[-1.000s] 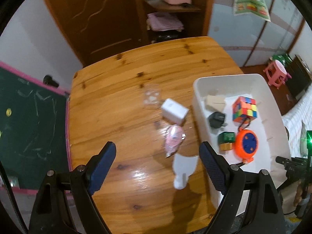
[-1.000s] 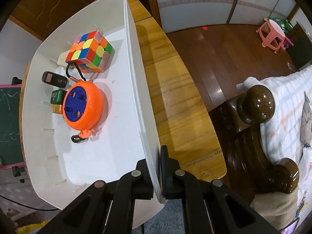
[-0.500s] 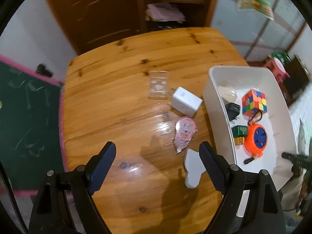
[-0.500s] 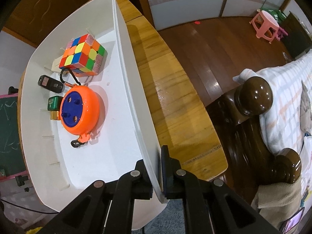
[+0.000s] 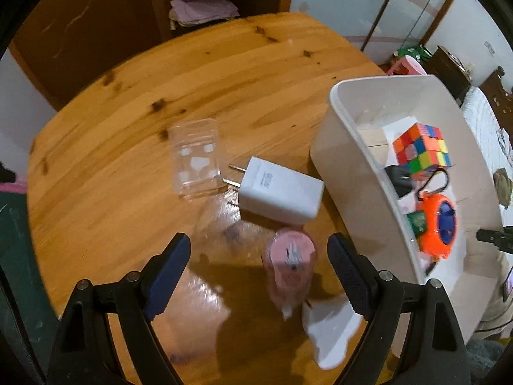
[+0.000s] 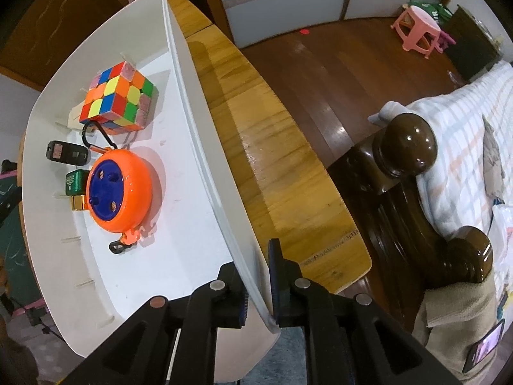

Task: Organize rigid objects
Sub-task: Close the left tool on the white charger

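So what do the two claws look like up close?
Both are black. The left claw has two long angled arms joined by round silver bolts, and its fingers wear dark blue ridged pads. The right claw is built the same way. No cables, writing or sleeves show.

On the counter (image 5: 128, 160) a bin (image 5: 346, 173) stands at the right side. Inside it a puzzle cube (image 6: 120, 96) lies at the far end, with a block (image 5: 373, 141) behind it, a reel (image 6: 120, 189) nearer, and a key fob (image 6: 65, 154) and a small box (image 6: 75, 181) to the reel's left. Left of the bin, on the counter, a charger (image 5: 280, 192) lies with its prongs pointing at a flat case (image 5: 195, 157) farther left. Nearer than the charger lies an oval packet (image 5: 290, 268), and just beside its near end a flat card (image 5: 330, 330). Right of the counter, a bed (image 6: 458, 147) stands on the floor (image 6: 336, 54), a stool (image 6: 416, 30) beyond.
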### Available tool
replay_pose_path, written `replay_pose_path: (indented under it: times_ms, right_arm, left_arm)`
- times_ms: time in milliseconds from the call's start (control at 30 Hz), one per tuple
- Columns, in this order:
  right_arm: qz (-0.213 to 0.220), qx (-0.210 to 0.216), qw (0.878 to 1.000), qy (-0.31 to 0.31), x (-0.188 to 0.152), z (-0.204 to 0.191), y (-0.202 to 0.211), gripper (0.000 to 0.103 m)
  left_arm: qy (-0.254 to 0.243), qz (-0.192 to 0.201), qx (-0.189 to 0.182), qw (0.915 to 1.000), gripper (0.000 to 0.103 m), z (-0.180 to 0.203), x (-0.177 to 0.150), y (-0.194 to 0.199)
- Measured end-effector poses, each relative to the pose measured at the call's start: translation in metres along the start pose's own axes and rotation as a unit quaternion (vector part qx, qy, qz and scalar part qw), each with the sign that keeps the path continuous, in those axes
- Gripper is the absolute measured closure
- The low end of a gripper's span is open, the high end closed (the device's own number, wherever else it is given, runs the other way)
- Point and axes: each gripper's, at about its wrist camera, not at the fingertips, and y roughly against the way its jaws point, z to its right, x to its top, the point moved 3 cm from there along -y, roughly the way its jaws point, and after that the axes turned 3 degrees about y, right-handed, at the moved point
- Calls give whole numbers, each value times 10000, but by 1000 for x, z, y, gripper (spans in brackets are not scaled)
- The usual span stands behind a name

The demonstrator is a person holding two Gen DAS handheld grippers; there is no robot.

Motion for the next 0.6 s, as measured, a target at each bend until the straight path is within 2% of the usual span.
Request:
replay_pose_path:
  times_ms: [133,500,567,600]
  right_arm:
    - [-52,-33,9999,-86,2,-2,1,91]
    - [-124,-223,9996,-138,3,-6,3,89]
    - [-131,-251,9995,-135,3,-6,3,88]
    - [-135,-271,9995,-134,3,-7,3,88]
  left_arm:
    - [-140,40,-50,9999,14,1,4,-17]
    - [-341,352,-134,9987,15,5,11,-29]
    - [-371,479,-133,9981,20,6,11,-27]
    - [-383,534,-173,9977,30,7,13,-28]
